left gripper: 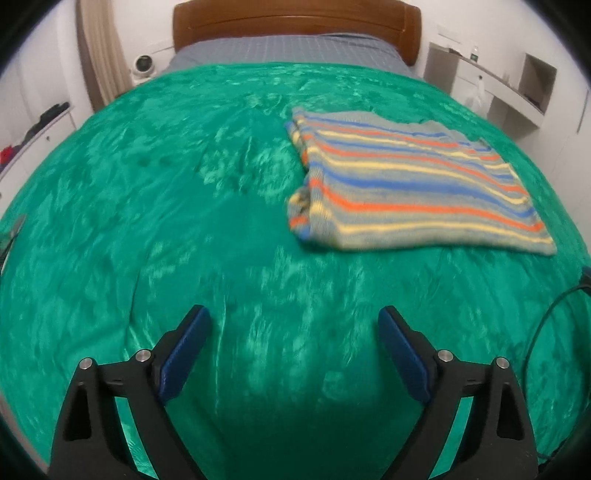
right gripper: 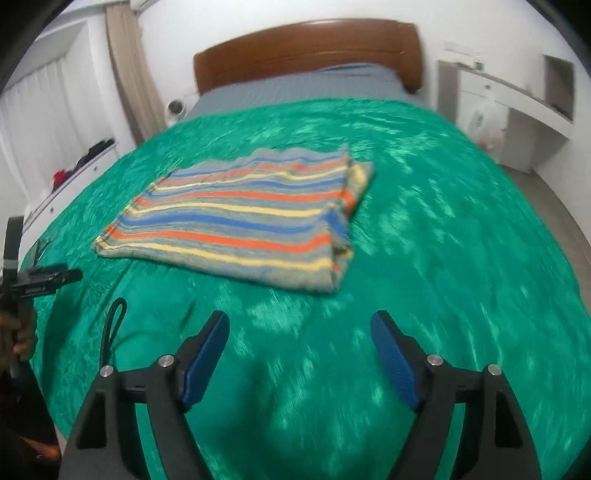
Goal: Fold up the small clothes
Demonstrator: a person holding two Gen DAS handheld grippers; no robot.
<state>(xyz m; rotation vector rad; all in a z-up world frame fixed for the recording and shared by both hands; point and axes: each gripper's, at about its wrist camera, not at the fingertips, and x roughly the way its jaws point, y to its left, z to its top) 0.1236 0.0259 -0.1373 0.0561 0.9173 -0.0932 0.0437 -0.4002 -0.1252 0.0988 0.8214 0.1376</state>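
A striped knit garment (left gripper: 413,184), grey with orange, blue and yellow bands, lies folded flat on the green blanket (left gripper: 184,221). In the right wrist view the garment (right gripper: 243,218) lies ahead and to the left on the blanket (right gripper: 461,240). My left gripper (left gripper: 293,321) is open and empty, above the blanket, short of the garment and to its left. My right gripper (right gripper: 299,325) is open and empty, above the blanket, just short of the garment's near edge.
A wooden headboard (left gripper: 295,26) and grey sheet (left gripper: 288,50) lie at the far end. A white shelf unit (left gripper: 495,85) stands at the right, a low white cabinet (right gripper: 70,181) at the left. The other gripper's body (right gripper: 40,280) and a black cable (right gripper: 110,328) show at the left edge.
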